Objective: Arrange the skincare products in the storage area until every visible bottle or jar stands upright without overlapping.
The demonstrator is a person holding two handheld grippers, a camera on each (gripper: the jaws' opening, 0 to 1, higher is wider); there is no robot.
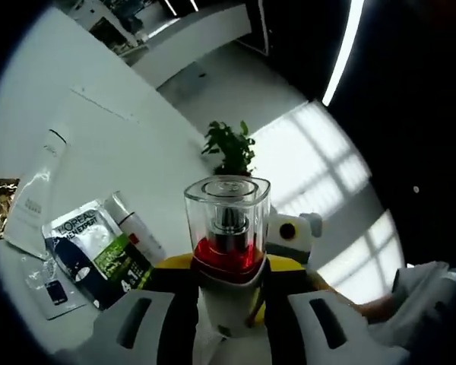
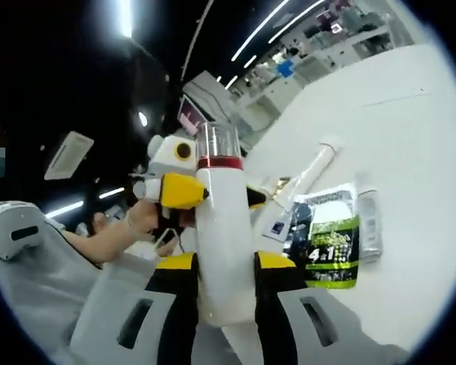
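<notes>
1. Left gripper view: the left gripper is clamping a white bottle between its jaws; the bottle's long axis is running along the jaws, straight away from the camera, with its clear cap and red collar pointing outward.
2. Right gripper view: the right gripper is gripping the same bottle by its lower body; the bottle is rising upright in this picture, cap at the top, red collar just beneath; the left gripper is coming in from the left and meeting the bottle near its collar, a hand holding it.
3. The bottle is being held up off the white table, between both grippers.
4. The table is lying pale and glossy; dark ceiling with strip lights is showing above, and white counters beyond; a small plant is standing behind the cap in the left gripper view.
5. On the table, lying flat: a dark sachet with a green panel, a small spray bottle touching its edge, a white tube, a gold wrapper and a clear packet.
6. Nothing is standing between the bottle and the table.
</notes>
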